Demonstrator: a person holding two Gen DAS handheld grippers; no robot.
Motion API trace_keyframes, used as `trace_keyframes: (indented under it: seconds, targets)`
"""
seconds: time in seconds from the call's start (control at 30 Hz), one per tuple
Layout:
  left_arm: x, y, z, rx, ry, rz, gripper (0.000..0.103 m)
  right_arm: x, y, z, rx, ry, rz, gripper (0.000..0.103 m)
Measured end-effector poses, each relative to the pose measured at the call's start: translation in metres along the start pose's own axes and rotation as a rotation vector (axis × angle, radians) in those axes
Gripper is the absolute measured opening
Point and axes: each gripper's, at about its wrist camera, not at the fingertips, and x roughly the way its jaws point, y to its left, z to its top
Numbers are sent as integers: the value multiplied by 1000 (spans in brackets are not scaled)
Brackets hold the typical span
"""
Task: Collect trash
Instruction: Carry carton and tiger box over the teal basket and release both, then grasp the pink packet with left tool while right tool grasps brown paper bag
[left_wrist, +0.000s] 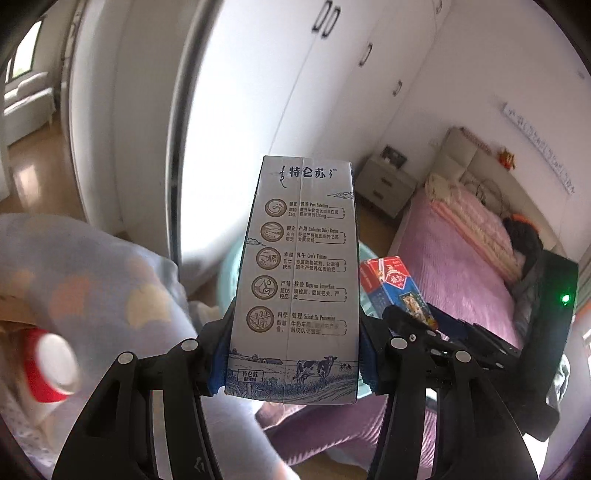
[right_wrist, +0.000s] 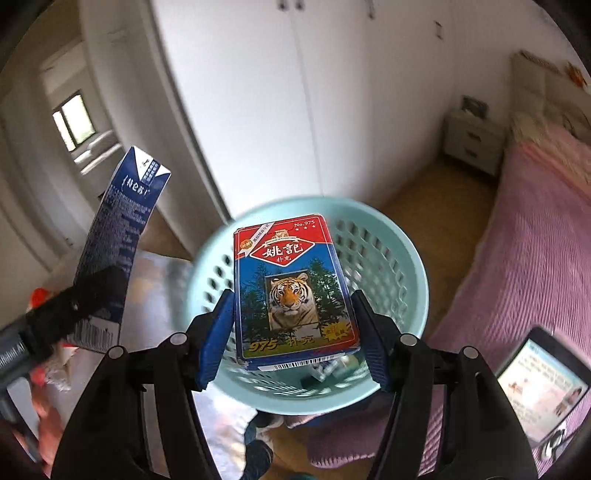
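L gripper (left_wrist: 291, 354) is clamped on a tall milk carton (left_wrist: 301, 273), blue pads pressed to both sides near its base, carton upright w/ printed side to the cam. R gripper (right_wrist: 293, 332) is closed on a card box (right_wrist: 295, 288) w/ a tiger pic, pads on both long edges. Box hangs directly over a light teal basket (right_wrist: 402, 266) w/ perforated walls; some items lie inside. Carton sits left of the basket in R cam. Pink bed (right_wrist: 539, 236) to the right; white wardrobe (right_wrist: 258, 92) behind.
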Motion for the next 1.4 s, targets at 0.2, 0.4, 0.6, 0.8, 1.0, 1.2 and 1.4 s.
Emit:
trace_keyframes:
  seconds: [0.2,0.4,0.6,0.8,1.0,1.2,1.4]
  targets:
    - [34,-3,-4,0,42,-6,57,23,-20,-1,69,49,-14,62]
    - [9,4,-9,9,-9,-20,65,19,-28,-1,87,46,3,66]
    - [-34,4,-16,20,-81,-7,65,1,-9,-2,17,6,44,63]
    - [-96,21,-26,-12,-180,31,65,-34,41,-5,-99,-62,110,60]
    - [-163,53,-42,-49,-274,106,65,-60,94,-12,-210,-113,198,60]
    - [-219,108,-69,-135,-323,254,65,-65,152,-27,-307,-106,291,60]
    - [-255,175,-103,-243,-305,403,65,-55,208,-39,-393,-78,357,60]
